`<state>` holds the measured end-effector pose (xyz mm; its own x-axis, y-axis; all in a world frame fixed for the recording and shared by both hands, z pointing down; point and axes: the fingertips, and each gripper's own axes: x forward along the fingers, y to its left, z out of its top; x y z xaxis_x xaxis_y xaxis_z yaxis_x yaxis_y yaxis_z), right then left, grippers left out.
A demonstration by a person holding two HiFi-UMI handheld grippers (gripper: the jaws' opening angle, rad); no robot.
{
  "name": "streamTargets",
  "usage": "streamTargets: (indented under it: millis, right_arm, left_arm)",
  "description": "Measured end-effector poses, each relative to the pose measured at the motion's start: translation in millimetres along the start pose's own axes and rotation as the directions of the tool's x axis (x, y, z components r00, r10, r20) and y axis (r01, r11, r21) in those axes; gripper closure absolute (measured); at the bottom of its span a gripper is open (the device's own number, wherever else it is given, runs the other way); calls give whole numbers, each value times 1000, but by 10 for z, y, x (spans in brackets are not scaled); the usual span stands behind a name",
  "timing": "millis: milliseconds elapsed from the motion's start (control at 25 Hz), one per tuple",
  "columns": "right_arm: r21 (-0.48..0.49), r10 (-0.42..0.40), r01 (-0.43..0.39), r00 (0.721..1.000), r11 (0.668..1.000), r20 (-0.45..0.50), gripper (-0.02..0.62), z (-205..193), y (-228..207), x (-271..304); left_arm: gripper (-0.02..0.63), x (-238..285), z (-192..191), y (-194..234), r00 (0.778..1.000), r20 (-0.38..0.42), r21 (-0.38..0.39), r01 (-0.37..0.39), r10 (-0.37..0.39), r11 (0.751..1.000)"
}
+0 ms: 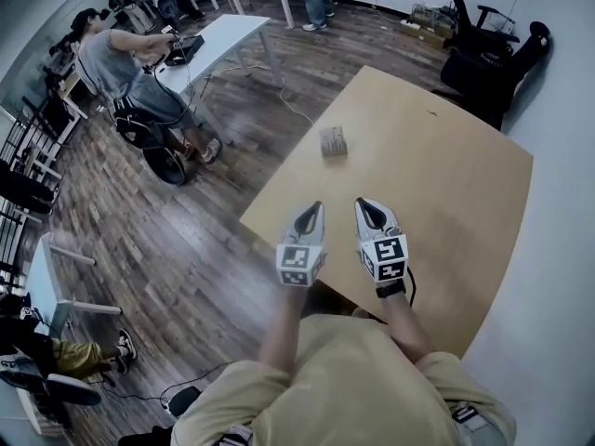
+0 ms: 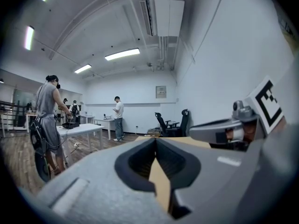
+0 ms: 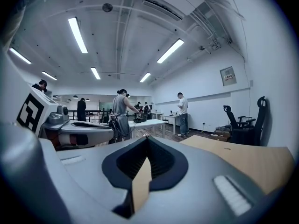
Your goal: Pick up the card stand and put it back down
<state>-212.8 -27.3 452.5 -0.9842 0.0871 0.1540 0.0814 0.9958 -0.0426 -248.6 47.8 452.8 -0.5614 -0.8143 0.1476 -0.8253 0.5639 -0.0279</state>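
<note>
The card stand (image 1: 333,142) is a small wooden block that stands alone on the light wooden table (image 1: 446,184), near its left edge. Both grippers hover side by side over the table's near part, well short of the stand. My left gripper (image 1: 316,207) is shut with nothing between its jaws, and its tips meet in the left gripper view (image 2: 156,139). My right gripper (image 1: 361,203) is shut and empty too, with its tips together in the right gripper view (image 3: 147,137). Both point almost level across the room, so the stand is not seen in either gripper view.
Black office chairs (image 1: 488,59) stand beyond the table's far corner, by the white wall on the right. Left of the table is wooden floor with a white desk (image 1: 218,40), a person (image 1: 121,63) beside it, and a cable on the floor.
</note>
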Motion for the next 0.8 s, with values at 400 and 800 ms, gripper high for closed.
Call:
streamTargets:
  millis: [400,800]
  right_arm:
    - [-14,25,-24,1000,1000,18,591,39,-31,-105]
    - [19,8,-8,1000,1000,2,591,-80,-95,-404]
  left_arm:
    - [606,-106,76,-90,999,19,3,-34,34,999]
    - [606,-213,24,-512,1000,5,2,25,-25,1000]
